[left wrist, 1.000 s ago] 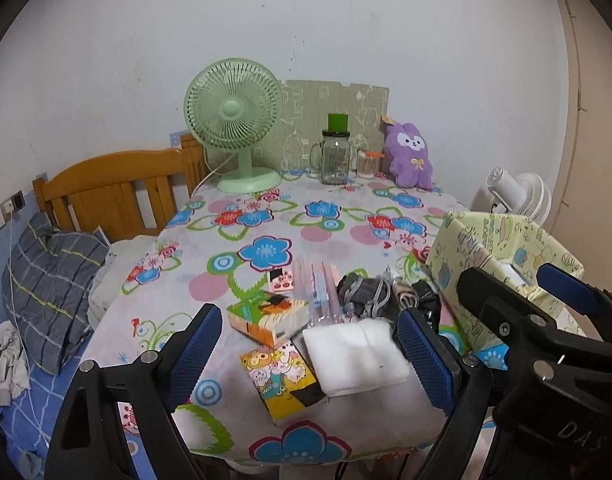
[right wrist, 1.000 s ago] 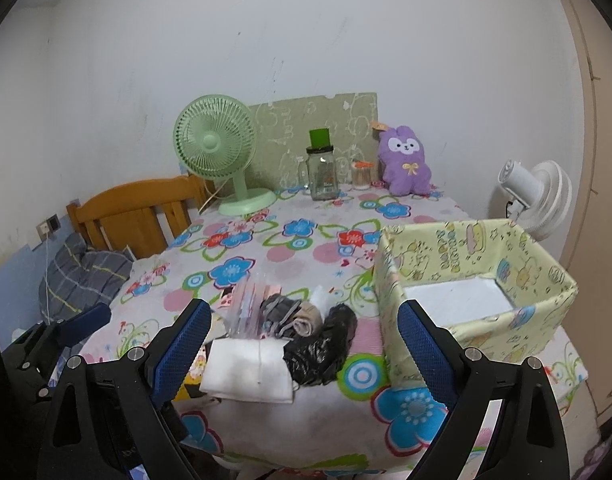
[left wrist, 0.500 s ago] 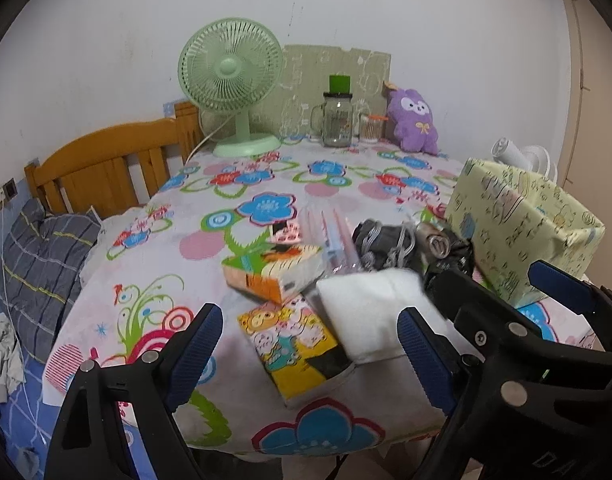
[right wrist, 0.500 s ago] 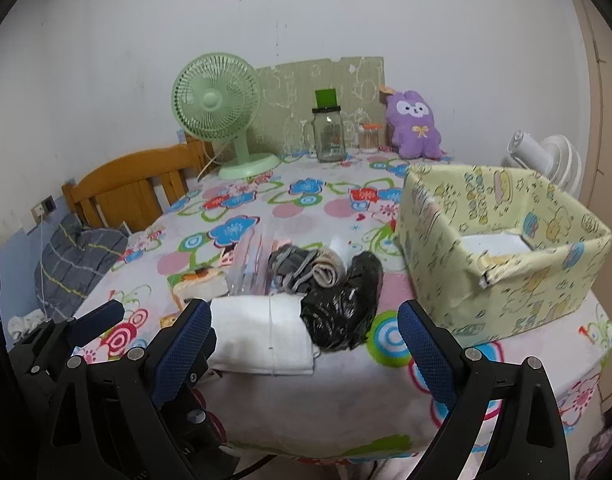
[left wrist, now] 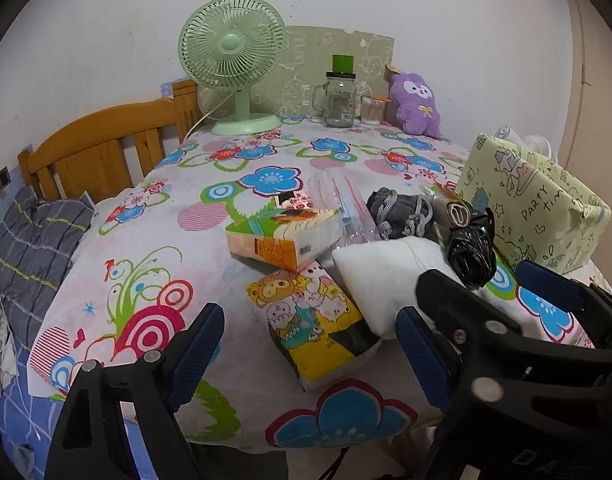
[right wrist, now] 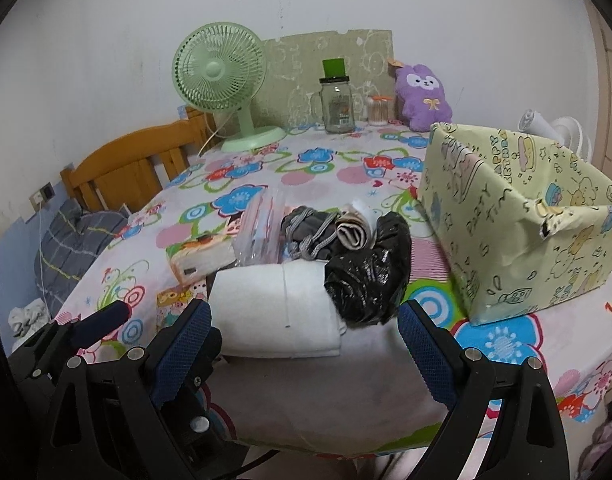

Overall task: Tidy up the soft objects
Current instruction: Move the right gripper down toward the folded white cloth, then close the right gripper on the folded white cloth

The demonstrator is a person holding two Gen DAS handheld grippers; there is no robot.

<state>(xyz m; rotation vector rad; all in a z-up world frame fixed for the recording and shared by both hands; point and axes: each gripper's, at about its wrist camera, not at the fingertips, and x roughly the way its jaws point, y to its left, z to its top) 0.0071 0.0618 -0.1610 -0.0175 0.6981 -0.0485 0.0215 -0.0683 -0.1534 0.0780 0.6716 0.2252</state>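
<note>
A pile of soft things lies near the table's front edge: a folded white cloth, a crumpled black plastic bag, grey socks with cord, a clear plastic packet and two tissue packs, orange and yellow. A yellow-green cartoon-print box stands to the right. My left gripper is open, just in front of the yellow tissue pack. My right gripper is open, low in front of the white cloth.
At the table's back stand a green fan, a glass jar with green lid, a small jar and a purple plush. A wooden bed frame with bedding is at the left. A white fan stands behind the box.
Both grippers have dropped lower and moved in toward the table's front edge; the pile now looks larger and closer. Both stay open and empty. Nothing on the table has moved.
</note>
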